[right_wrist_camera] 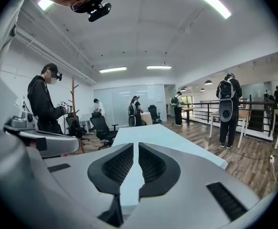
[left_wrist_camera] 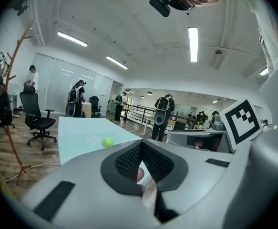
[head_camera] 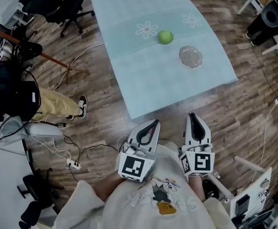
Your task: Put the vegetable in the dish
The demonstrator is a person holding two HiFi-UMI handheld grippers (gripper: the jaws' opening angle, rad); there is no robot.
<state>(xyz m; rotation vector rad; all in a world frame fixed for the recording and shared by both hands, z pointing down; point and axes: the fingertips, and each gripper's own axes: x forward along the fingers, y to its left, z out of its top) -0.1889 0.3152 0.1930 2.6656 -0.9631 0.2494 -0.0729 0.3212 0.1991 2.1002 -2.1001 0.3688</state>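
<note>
A round green vegetable point(head_camera: 165, 37) lies on the light blue table point(head_camera: 143, 75), near a printed flower. A clear glass dish point(head_camera: 190, 57) stands just to its right and a little nearer to me, with nothing in it. Both grippers are held close to my body, short of the table's near edge. My left gripper point(head_camera: 153, 123) is shut and holds nothing. My right gripper point(head_camera: 192, 115) is shut too, with only a thin slit between its pads. The left gripper view shows the vegetable point(left_wrist_camera: 108, 141) far off beyond the left gripper point(left_wrist_camera: 141, 145). In the right gripper view, the right gripper point(right_wrist_camera: 139, 146) points along the table point(right_wrist_camera: 153, 135).
A person point(head_camera: 15, 99) stands on the wood floor at the left, beside a black office chair point(head_camera: 53, 6). Cables and a power strip point(head_camera: 73, 165) lie left of my feet. White frames point(head_camera: 253, 185) stand at the lower right. Several people stand in the background.
</note>
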